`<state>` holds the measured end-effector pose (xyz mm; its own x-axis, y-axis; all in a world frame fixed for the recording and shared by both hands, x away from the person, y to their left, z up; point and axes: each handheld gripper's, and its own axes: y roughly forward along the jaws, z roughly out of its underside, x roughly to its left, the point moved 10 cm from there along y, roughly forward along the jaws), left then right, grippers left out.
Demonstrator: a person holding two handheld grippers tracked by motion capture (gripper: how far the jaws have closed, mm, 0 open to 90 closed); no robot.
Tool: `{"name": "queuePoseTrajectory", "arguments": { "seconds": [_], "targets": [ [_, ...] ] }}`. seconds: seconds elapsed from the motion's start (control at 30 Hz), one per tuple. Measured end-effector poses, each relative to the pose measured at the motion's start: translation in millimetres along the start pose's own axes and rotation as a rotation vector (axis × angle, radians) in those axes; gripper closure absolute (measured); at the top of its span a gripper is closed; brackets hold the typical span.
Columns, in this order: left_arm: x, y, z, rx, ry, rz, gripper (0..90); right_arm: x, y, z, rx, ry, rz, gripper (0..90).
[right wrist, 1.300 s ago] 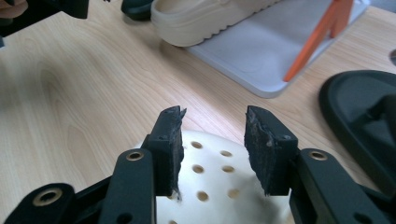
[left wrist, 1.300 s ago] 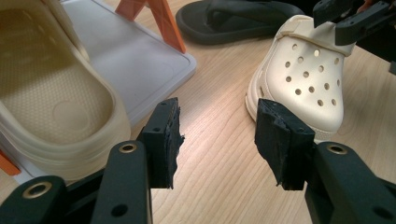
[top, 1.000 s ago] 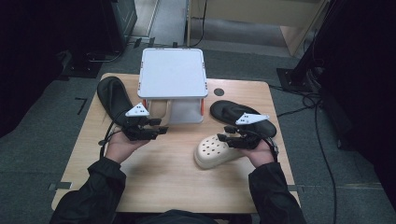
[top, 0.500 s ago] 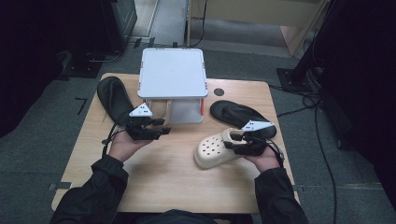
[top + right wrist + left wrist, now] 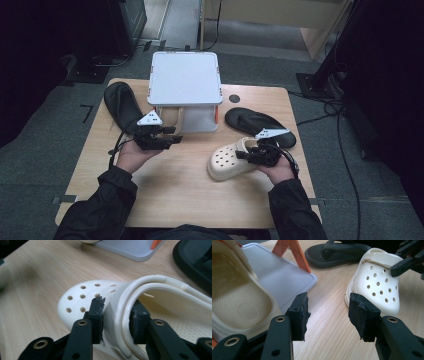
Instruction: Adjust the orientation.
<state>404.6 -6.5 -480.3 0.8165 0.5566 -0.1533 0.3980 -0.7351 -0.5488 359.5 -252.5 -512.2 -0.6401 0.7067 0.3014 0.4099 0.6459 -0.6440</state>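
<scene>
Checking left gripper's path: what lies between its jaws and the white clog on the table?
Bare wood. In the left gripper view, only table lies between the open left gripper and the white clog, which the right gripper has just been closing on.

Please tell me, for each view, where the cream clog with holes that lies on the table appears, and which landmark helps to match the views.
High view: the cream clog lies right of centre, at the right gripper.
Left gripper view: upper right, toe toward the camera.
Right gripper view: centre, its side wall between the jaws.
Shared landmark: the black flip-flop lies just behind the clog.
</scene>
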Motion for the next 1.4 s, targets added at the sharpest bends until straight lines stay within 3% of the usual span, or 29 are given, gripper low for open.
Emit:
{"name": "queuePoseTrajectory", "arguments": {
  "seconds": [0.33,0.63,1.0,1.13,1.2,1.4],
  "targets": [
    [-0.5,-1.5,-1.1,-0.013,0.0,-0.002,50.8,18.8,17.5,-22.4,-0.038,0.032,-0.045,73.5],
    [-4.6,0.7,0.2,-0.018,0.0,0.005,51.7,32.0,43.8,-37.6,-0.016,0.025,-0.053,73.2],
    [-10.3,6.7,4.6,0.007,-0.008,0.019,51.8,31.6,69.4,-51.4,-0.029,0.018,-0.043,69.5],
    [-14.4,10.2,7.7,0.024,-0.01,0.03,51.7,30.6,66.6,-52.1,-0.034,-0.007,-0.036,64.2],
    [-16.5,10.8,8.5,0.007,-0.019,0.028,52.0,31.1,60.8,-54.1,-0.048,-0.018,-0.034,60.3],
    [-24.1,12.4,12.7,0.02,-0.024,0.032,51.9,23.8,30.7,-62.8,-0.128,-0.018,-0.031,68.4]
  ]
}}
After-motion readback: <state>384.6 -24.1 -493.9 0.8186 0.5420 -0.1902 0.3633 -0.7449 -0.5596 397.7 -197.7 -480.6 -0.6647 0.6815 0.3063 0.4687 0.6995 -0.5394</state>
